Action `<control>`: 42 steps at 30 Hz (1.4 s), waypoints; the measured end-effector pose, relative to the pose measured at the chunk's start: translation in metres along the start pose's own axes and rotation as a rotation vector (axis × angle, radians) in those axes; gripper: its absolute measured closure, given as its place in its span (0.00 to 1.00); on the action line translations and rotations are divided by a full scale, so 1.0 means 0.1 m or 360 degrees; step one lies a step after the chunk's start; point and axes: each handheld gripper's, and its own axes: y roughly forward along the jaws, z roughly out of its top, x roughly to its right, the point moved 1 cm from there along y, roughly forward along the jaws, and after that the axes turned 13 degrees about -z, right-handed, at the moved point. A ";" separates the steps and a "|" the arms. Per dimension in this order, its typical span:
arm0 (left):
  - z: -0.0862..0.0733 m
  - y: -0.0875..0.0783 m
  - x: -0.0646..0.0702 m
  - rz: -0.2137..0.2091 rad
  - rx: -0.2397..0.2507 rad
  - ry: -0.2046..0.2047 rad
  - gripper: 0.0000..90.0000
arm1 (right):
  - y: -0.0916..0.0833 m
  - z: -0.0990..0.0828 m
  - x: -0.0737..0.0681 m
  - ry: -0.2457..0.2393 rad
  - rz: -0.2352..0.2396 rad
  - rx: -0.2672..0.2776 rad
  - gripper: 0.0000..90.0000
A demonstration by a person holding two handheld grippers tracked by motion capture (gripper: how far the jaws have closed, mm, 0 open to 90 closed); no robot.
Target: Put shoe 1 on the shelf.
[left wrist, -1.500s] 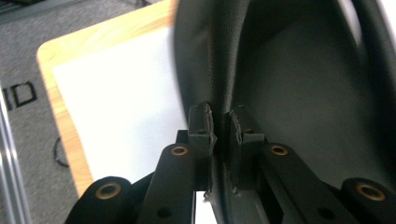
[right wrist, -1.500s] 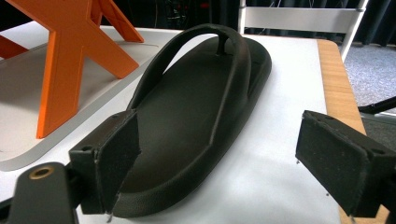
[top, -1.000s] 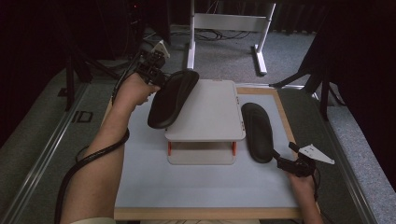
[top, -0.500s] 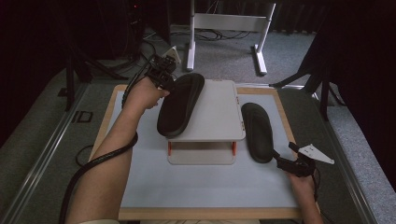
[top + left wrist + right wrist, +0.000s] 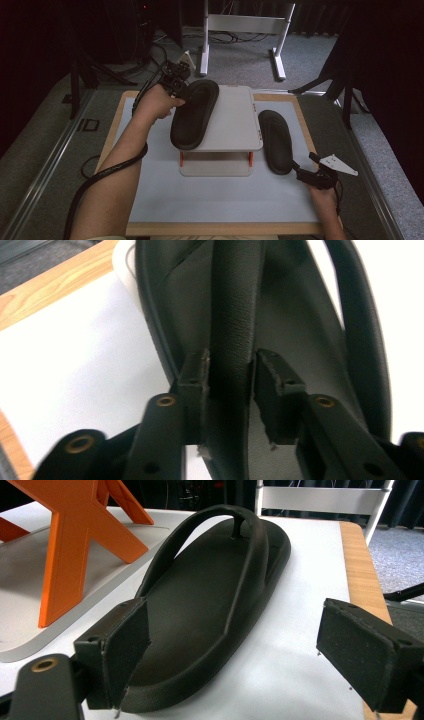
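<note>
Left flip-flop [image 5: 194, 113] lies on the white rack's [image 5: 235, 135] top shelf along its left edge, long axis front-to-back, slightly slanted. Left gripper [image 5: 181, 90]: jaws just opening, strap [image 5: 235, 315] between them, barely touching. Right gripper [image 5: 305, 173]: jaws wide apart at the heel of the right flip-flop [image 5: 276, 141] on the white board [image 5: 220, 197]. Grey carpet [image 5: 45, 150] surrounds it.
</note>
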 end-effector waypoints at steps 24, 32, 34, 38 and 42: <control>-0.42 -0.33 -0.20 -0.0138 0.0145 0.0053 0.57 | 0.00 0.00 -0.01 -0.0006 -0.0002 -0.0006 0.14; -0.67 -0.40 -0.40 -0.0162 0.0262 0.0023 0.55 | 0.00 0.00 -0.01 -0.0010 -0.0002 -0.0006 0.14; -0.74 -0.40 -0.44 -0.0161 0.0281 0.0024 0.54 | 0.00 0.00 -0.01 -0.0008 -0.0002 -0.0005 0.14; -0.88 -0.36 -0.53 -0.0175 0.0308 0.0021 0.52 | 0.01 0.00 -0.01 -0.0003 0.0008 -0.0011 0.14; -1.01 -0.32 -0.60 -0.0208 0.0356 0.0024 0.51 | 0.01 0.00 -0.01 -0.0008 0.0015 -0.0012 0.14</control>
